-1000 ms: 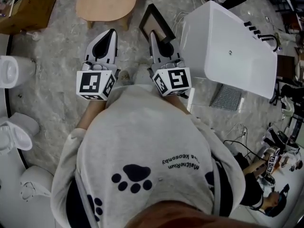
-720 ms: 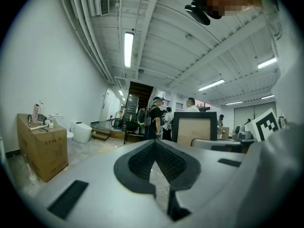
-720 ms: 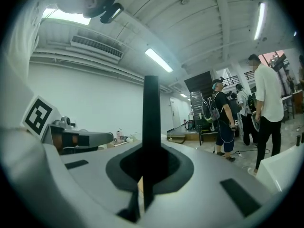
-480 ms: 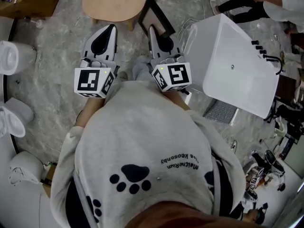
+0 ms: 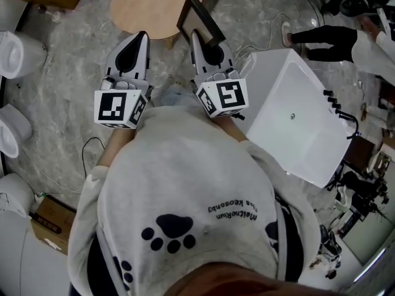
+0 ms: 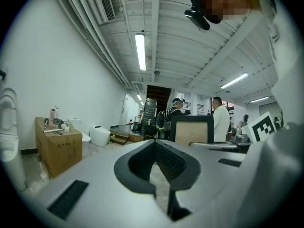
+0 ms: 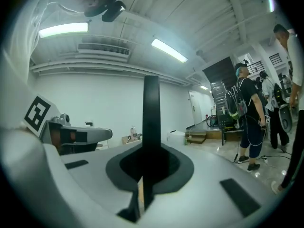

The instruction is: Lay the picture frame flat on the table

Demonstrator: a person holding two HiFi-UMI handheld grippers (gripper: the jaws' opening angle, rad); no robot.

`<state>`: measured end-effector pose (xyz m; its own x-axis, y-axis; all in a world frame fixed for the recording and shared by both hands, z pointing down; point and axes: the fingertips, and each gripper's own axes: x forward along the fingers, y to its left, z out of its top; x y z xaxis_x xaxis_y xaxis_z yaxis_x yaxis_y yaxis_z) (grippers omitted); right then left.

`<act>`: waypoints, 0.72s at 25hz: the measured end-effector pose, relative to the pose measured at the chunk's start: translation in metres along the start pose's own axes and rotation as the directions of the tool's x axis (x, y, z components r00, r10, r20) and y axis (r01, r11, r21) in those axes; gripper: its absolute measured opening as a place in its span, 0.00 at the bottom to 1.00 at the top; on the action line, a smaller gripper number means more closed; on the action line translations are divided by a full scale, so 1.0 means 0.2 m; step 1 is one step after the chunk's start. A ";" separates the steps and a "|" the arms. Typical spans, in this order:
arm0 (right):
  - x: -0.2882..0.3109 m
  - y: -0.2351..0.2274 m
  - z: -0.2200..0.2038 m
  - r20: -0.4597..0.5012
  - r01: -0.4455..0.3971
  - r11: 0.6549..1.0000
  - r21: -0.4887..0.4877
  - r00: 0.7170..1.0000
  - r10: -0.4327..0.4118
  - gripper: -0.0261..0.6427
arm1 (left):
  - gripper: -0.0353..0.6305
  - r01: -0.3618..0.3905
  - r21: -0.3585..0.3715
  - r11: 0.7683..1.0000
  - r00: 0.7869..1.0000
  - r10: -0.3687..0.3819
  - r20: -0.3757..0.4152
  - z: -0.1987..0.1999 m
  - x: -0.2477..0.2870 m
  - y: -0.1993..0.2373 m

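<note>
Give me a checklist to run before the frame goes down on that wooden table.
1. Grip on the picture frame: ok. The right gripper has its jaws shut on the frame's black edge.
2. Left gripper free to help: ok. Its jaws are together with nothing between them.
3. Frame lying flat: not ok. It is held on edge in the air.
4. Landing spot on the table: ok for the part in view, which is bare.
5. Frame above the tabletop: cannot tell. The head view shows it by the table's near edge, but the height is unclear.
6. White tub out of the way: ok. It stands off to the right.
</note>
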<state>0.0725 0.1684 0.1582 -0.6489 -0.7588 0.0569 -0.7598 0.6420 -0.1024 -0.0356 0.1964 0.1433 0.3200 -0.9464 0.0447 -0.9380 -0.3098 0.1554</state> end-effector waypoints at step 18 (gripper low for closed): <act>0.12 -0.18 -0.05 -0.049 -0.155 0.988 0.006 0.987 0.155 0.07 | 0.07 -0.129 -0.017 0.991 0.992 0.129 -0.006 -0.05 0.16 -0.04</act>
<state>0.0841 0.1272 0.1733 -0.7598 -0.6440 0.0891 -0.6501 0.7510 -0.1161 -0.0159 0.1695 0.1536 0.1969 -0.9779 0.0705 -0.9691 -0.1833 0.1651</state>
